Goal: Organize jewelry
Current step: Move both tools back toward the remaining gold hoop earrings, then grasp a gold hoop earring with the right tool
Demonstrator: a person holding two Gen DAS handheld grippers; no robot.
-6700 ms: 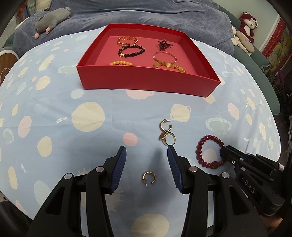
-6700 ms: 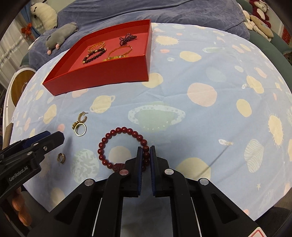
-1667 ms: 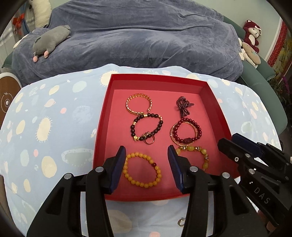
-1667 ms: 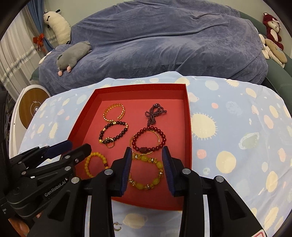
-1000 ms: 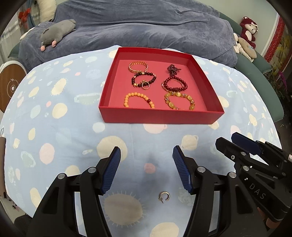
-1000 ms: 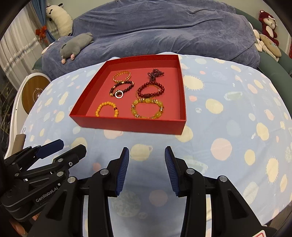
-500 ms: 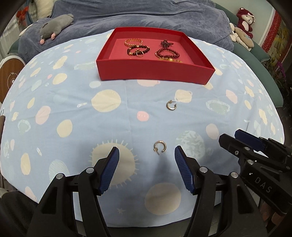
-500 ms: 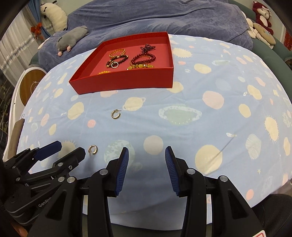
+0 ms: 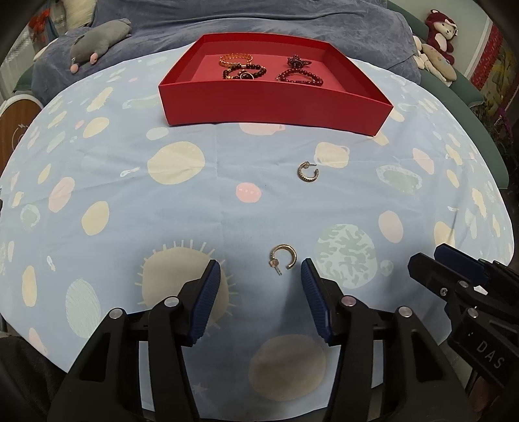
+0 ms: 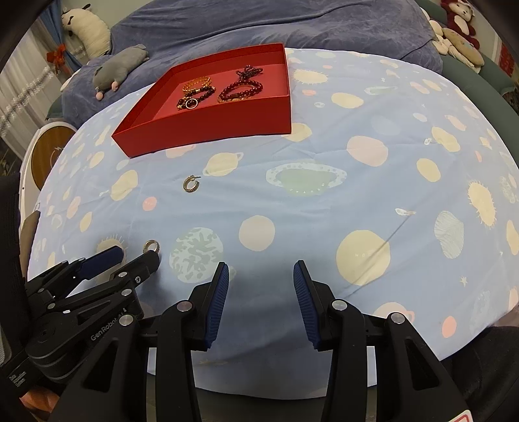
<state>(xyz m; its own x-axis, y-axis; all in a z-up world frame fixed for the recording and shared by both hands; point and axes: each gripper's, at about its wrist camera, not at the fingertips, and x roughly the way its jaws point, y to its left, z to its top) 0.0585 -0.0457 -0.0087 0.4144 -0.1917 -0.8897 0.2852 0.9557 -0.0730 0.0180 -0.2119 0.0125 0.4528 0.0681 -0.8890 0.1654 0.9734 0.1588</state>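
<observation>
A red tray (image 9: pixel 272 107) (image 10: pixel 211 126) at the far side of the table holds several bracelets, among them a dark red bead bracelet (image 9: pixel 300 76) (image 10: pixel 240 87). Two gold hoop earrings lie loose on the cloth: one (image 9: pixel 283 256) (image 10: pixel 151 245) just ahead of my open left gripper (image 9: pixel 259 269) (image 10: pixel 129 253), nearer its right finger, the other (image 9: pixel 307 172) (image 10: pixel 191 184) farther on toward the tray. My right gripper (image 10: pixel 261 269) (image 9: pixel 431 259) is open and empty over the near cloth.
The round table wears a light blue cloth (image 9: pixel 181 201) with planet prints. Behind it is a blue-covered sofa (image 9: pixel 259 19) with a grey plush toy (image 9: pixel 97 35) and more plush toys (image 9: pixel 438 32) at the right. A round wooden item (image 10: pixel 48 152) stands left.
Both grippers have pulled back from the tray toward the near table edge. The left gripper has come close to the near gold earring, which now lies between its fingertips.
</observation>
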